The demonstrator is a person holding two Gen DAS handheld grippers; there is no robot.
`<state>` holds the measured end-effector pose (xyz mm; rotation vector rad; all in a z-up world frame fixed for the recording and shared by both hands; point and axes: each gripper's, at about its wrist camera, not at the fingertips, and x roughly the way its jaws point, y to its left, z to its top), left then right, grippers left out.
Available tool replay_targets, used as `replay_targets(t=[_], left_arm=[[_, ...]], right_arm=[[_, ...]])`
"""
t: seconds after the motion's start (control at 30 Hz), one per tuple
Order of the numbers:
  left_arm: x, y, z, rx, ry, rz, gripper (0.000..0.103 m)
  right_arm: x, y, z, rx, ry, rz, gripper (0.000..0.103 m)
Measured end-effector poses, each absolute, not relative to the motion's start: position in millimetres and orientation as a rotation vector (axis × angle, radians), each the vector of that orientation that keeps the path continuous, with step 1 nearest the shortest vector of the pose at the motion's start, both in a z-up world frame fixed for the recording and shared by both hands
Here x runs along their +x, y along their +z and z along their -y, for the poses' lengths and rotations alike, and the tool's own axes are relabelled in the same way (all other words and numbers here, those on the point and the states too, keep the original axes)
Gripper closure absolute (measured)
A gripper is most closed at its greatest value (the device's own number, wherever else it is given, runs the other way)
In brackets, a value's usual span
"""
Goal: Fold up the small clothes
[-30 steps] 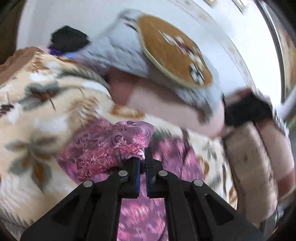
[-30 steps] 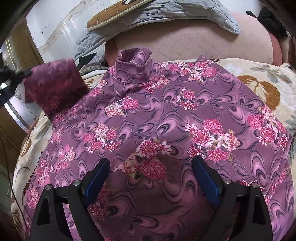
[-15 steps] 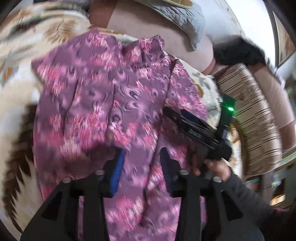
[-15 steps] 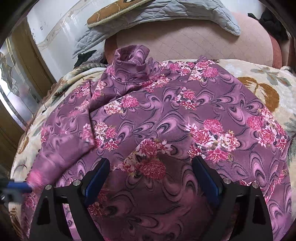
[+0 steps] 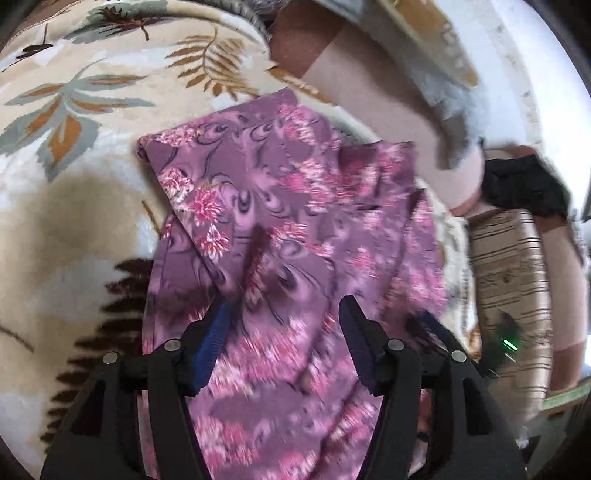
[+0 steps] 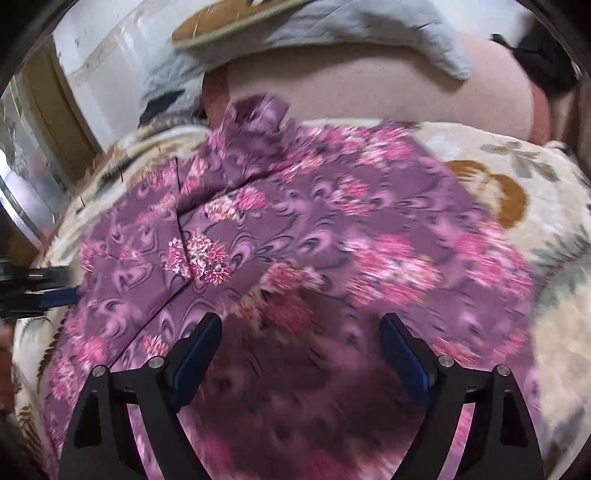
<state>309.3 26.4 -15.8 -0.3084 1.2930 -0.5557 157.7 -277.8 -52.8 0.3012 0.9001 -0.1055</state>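
Note:
A purple top with pink flowers (image 5: 288, 221) lies flat on a cream leaf-patterned blanket (image 5: 74, 110). Its left sleeve is folded in over the body, with the folded edge showing in the right wrist view (image 6: 181, 229). The collar (image 6: 255, 110) points toward the sofa back. My left gripper (image 5: 284, 321) is open and empty just above the top's lower part. My right gripper (image 6: 301, 332) is open and empty over the top's lower middle (image 6: 332, 240). The left gripper also shows at the left edge of the right wrist view (image 6: 40, 291).
A pink sofa back (image 6: 369, 85) rises behind the blanket, with a grey quilted cover (image 6: 332, 26) on it. A striped cushion (image 5: 509, 280) lies to the right. A black garment (image 5: 524, 188) sits on the sofa arm.
My left gripper carried the sleeve across onto the body, let it go and opened wide. It now sits back over the lower part. The right gripper shifted slightly.

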Motion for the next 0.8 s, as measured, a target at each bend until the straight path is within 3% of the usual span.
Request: replay_targets(t=[0.2, 0.23, 0.27, 0.3, 0.6, 0.8], left_arm=[[292.3, -35.6, -11.2, -0.343, -0.550, -1.357, 0.045], [287.6, -33.4, -10.0, -0.341, -0.550, -1.349, 0.052], [282.3, -31.2, -7.5, -0.335, -0.551, -1.341, 0.075], [278.6, -29.3, -4.8, -0.325, -0.545, -1.340, 0.090], [232.2, 13.0, 38.8, -0.271, -0.670, -1.294, 0.098], [175.8, -24.1, 85.4, -0.161, -0.832, -1.487, 0.097]], right_arm=[[93.8, -53.2, 314.2, 0.378, -0.168, -0.900, 0.013], [87.0, -58.7, 319.4, 0.390, -0.183, -0.907, 0.013], [81.9, -65.3, 324.4, 0.409, -0.191, -0.919, 0.013], [75.9, -71.3, 329.3, 0.427, -0.193, -0.912, 0.013], [71.6, -74.9, 326.3, 0.408, -0.136, -0.857, 0.001], [63.7, -76.0, 334.4, 0.496, -0.094, -0.814, 0.001]])
